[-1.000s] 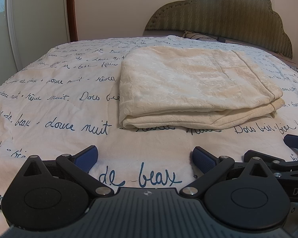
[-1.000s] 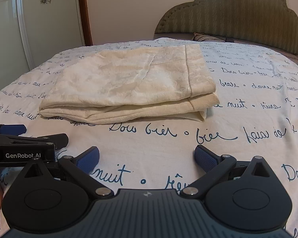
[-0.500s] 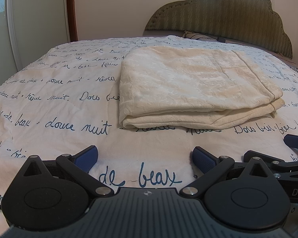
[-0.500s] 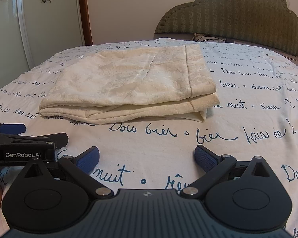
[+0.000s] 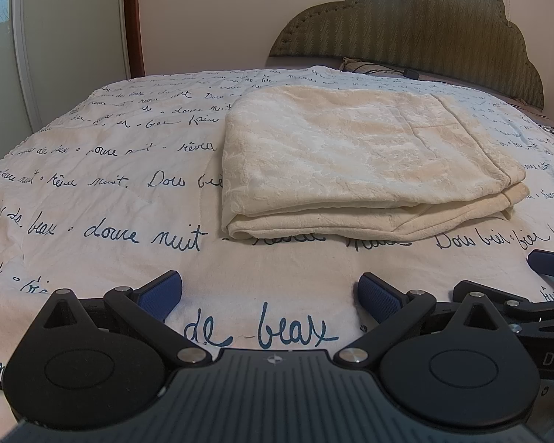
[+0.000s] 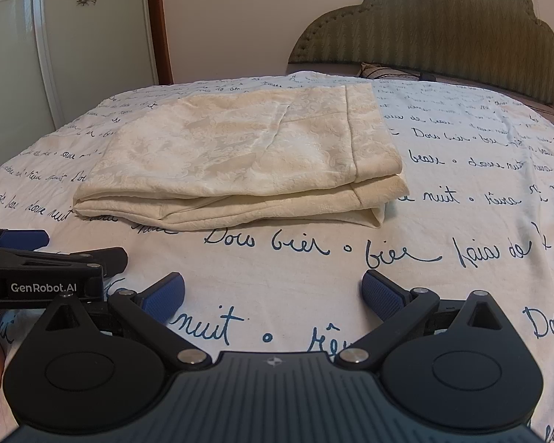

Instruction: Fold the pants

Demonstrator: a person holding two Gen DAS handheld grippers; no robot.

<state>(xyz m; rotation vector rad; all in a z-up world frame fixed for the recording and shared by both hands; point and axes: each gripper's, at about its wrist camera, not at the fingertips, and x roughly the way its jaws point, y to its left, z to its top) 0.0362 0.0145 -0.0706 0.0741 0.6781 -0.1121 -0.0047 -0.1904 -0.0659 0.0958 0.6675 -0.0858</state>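
Both grippers' jaws wide apart, empty, short of folded pants [image 5: 365, 162].

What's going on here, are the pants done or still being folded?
The cream pants lie folded in a neat stack on the bedspread. Nothing is holding them. The left gripper and right gripper are both open and empty, side by side just short of the stack's near edge. Judging from how it lies, the fold looks finished.
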